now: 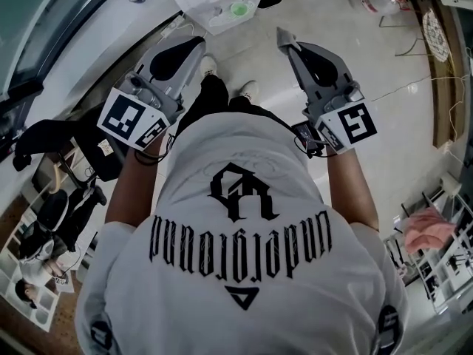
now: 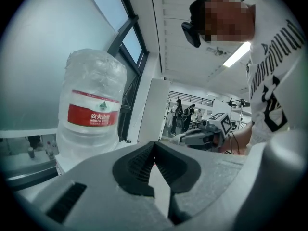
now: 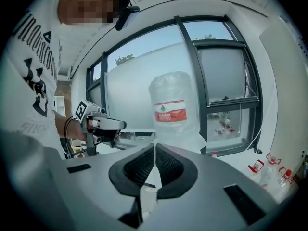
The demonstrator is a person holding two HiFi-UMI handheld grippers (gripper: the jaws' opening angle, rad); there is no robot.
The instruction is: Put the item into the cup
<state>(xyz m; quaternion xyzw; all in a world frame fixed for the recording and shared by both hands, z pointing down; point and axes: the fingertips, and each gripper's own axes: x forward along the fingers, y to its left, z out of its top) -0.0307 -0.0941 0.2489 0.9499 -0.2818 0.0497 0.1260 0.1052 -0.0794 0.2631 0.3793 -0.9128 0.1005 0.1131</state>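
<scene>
Left gripper, right gripper: two, both pressed together (nothing between); one water jug.

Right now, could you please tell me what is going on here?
A person in a white T-shirt stands holding the left gripper and the right gripper out in front. Both have their fingers shut together on nothing. A large water jug with a red label stands ahead of them. No cup or item is being handled at this moment.
</scene>
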